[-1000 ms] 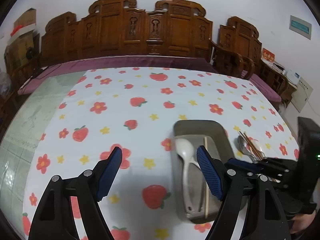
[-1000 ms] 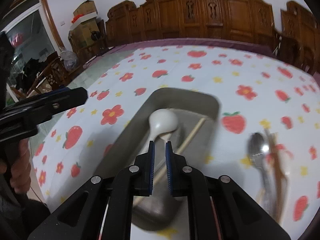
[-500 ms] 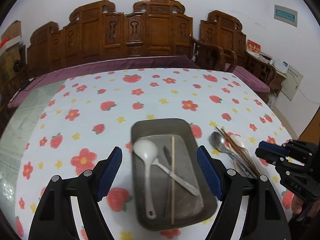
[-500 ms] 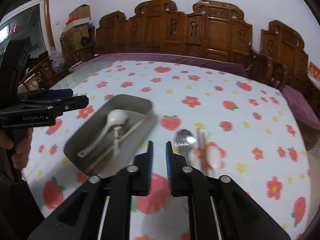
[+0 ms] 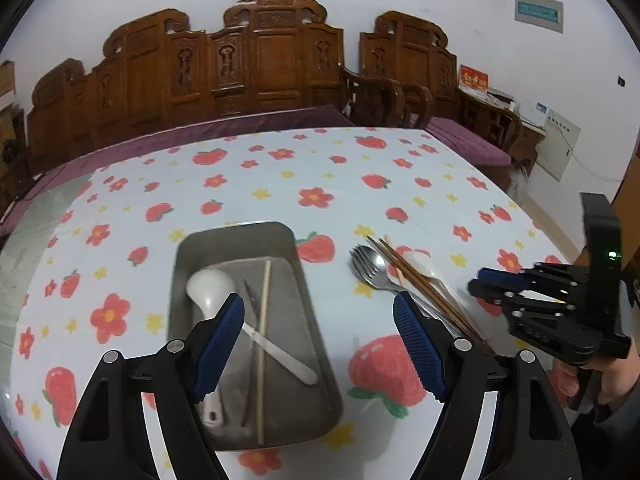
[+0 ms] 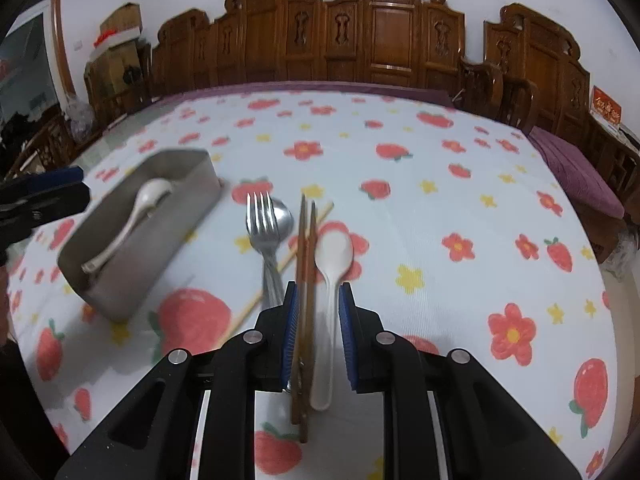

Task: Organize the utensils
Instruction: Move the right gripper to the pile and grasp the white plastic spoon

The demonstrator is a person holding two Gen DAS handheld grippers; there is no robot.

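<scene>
Strawberry-and-flower tablecloth (image 5: 280, 184) covers table. Carved wooden chairs (image 6: 392, 36) line white wall behind. Cardboard boxes (image 6: 120, 26) stacked far left corner.

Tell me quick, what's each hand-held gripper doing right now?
Left hand-held gripper: open, holding nothing, above the metal tray.
Right hand-held gripper: open, holding nothing, over the dark chopsticks and white spoon.

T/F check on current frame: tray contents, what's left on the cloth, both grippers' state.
1. A white spoon lies in the metal tray. True.
2. The fork is in the tray. False: it lies on the tablecloth, right of the tray.
3. The left gripper is open and empty. True.
4. The right gripper is clamped on the fork. False: its fingers straddle the brown chopsticks and a second white spoon, not pressing either.
</scene>
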